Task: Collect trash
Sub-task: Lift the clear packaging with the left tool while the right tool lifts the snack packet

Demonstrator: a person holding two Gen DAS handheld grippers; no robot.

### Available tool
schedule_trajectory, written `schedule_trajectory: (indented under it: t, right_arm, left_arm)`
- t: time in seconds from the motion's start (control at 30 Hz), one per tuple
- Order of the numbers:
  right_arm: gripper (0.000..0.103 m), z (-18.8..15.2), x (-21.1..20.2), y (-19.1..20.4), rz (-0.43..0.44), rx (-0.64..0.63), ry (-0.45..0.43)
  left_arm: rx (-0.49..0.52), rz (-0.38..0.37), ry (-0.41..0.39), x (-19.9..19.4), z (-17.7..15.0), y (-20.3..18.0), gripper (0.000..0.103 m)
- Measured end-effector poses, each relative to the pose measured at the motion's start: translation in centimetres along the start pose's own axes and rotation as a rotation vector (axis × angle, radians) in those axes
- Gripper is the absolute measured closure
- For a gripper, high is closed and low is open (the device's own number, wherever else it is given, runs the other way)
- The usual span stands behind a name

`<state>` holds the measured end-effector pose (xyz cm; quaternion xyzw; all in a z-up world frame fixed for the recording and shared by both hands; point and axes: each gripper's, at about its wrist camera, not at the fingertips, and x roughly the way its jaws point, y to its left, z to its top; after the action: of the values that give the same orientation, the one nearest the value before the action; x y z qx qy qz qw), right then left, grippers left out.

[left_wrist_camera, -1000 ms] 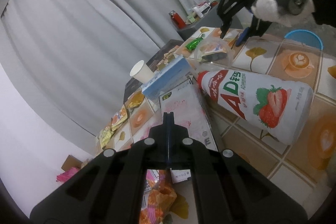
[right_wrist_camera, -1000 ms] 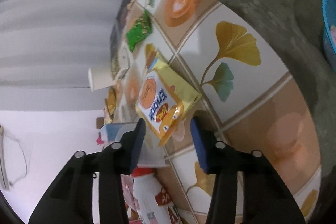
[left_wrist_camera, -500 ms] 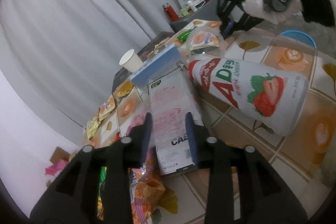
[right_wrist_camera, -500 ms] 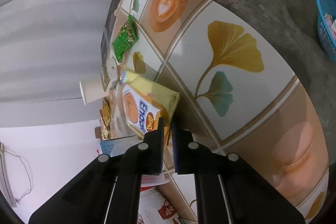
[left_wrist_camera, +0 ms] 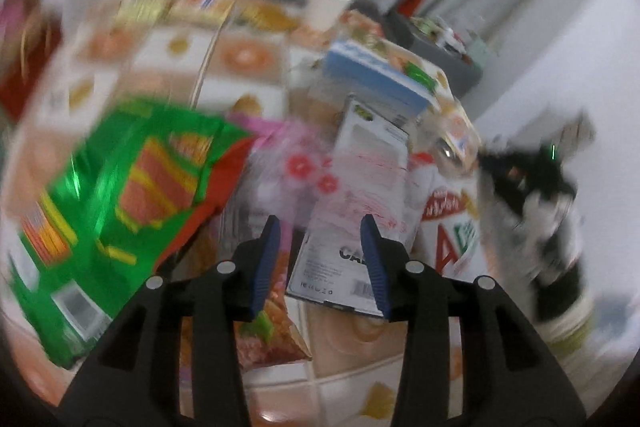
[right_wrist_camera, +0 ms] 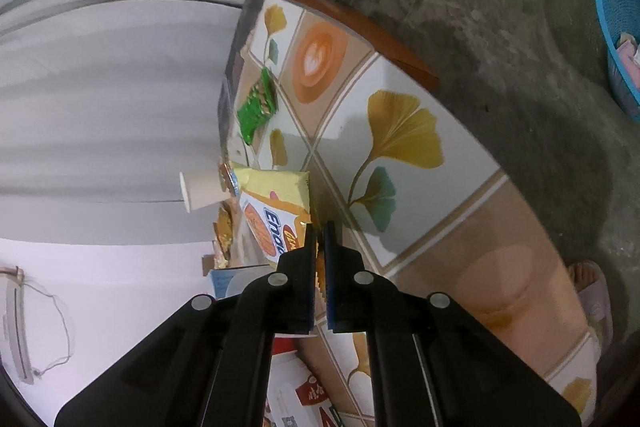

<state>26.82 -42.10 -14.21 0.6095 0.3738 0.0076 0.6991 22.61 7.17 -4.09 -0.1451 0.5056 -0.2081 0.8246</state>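
Observation:
My right gripper (right_wrist_camera: 319,229) is shut on the corner of a yellow snack packet (right_wrist_camera: 276,203) and holds it lifted above the tiled table (right_wrist_camera: 404,195). My left gripper (left_wrist_camera: 320,223) is open and empty, hovering over a heap of trash: a white and pink carton (left_wrist_camera: 360,203), a big green snack bag (left_wrist_camera: 120,187) to its left, an orange wrapper (left_wrist_camera: 276,319) under the fingers and a strawberry drink bottle (left_wrist_camera: 448,227) to the right. The left wrist view is blurred. The right gripper (left_wrist_camera: 532,183) with the yellow packet (left_wrist_camera: 460,135) shows there at the right.
A blue basket (right_wrist_camera: 620,39) stands on the concrete floor beyond the table edge. A green wrapper (right_wrist_camera: 256,107) and a white paper cup (right_wrist_camera: 200,189) lie on the table's far side. A blue box (left_wrist_camera: 372,79) and a paper cup (left_wrist_camera: 328,3) sit behind the heap.
My right gripper closed on the yellow packet and lifted it off the table. My left gripper opened wide and swung left and down over the trash heap.

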Motion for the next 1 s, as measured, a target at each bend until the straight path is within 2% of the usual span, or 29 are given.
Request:
schedule_trajectory:
  t: [0.13,0.4,0.57,0.67,0.77,0.83,0.93,1.0]
  right_arm:
    - [0.099,0.0,-0.8,-0.9,0.032,0.004,0.009]
    - [0.099,-0.3,-1.1,-1.8,0.095,0.037,0.023]
    - [0.099,-0.1,-1.2,-2.7,0.119,0.056,0.029]
    - [0.099,-0.2,-1.6,-2.9,0.124,0.063,0.027]
    - [0.099,0.0,-1.4,-3.2,0.128,0.069,0.025]
    - [0.099,0.0,-1.4,-3.1,0.129,0.070,0.026]
    - [0.099,0.0,-1.6,-3.3,0.131,0.072,0.026]
    - [0.099,0.0,-1.7,-3.4,0.132,0.072,0.025]
  left_arm:
    - [-0.146,-0.088,0.067,2.0,0.8,1.4,0.061]
    - [-0.362,-0.106,0.153,5.4,1.4,2.5,0.058]
    - [-0.484,-0.120,0.159,6.7,1.8,3.8,0.055]
    - [-0.507,-0.136,0.132,6.8,1.9,4.0,0.055]
    - [-0.505,-0.129,0.095,6.7,1.9,3.7,0.059]
    - [-0.502,-0.126,0.084,6.5,1.7,3.6,0.072]
    - [-0.509,-0.128,0.070,6.5,1.4,3.6,0.084]
    - [-0.500,-0.129,0.057,6.4,1.3,3.6,0.088]
